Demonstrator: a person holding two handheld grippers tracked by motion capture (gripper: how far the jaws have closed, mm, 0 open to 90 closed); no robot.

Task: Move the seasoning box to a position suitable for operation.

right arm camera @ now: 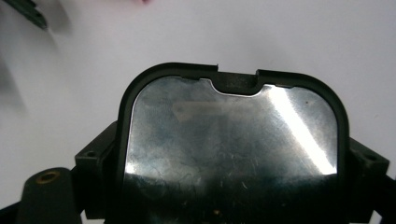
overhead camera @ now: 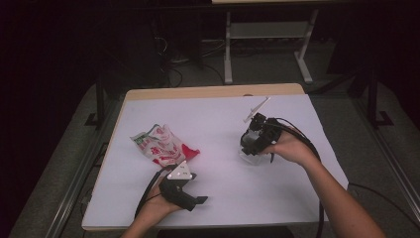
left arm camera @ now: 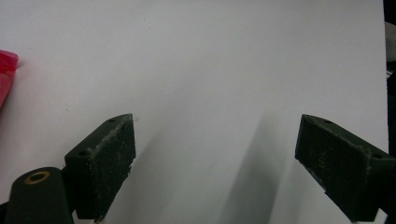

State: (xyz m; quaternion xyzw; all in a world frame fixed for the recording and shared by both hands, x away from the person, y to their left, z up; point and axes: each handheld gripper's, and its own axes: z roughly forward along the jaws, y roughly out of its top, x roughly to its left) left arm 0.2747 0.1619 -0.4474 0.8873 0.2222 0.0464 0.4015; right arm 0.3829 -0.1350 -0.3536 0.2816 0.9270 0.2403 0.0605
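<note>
Metal-faced lid (right arm camera: 231, 140) with a black rim sits clamped between the right gripper (overhead camera: 255, 141)'s fingers, right of centre on the white desk (overhead camera: 218, 119). One red-and-white snack bag (overhead camera: 161, 144) lies centre-left. The left gripper (overhead camera: 181, 191), fingers wide and empty, rests lower left. Likely next: carrying or setting down the lid.

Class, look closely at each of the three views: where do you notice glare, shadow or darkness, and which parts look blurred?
High view: the room behind the white-covered table is nearly black. Left gripper view: soft shadows stretch up the table from the black fingers. Right gripper view: a bright streak of glare crosses the shiny metal panel in its black rounded frame, whose lower part is dark and blurred.
</note>
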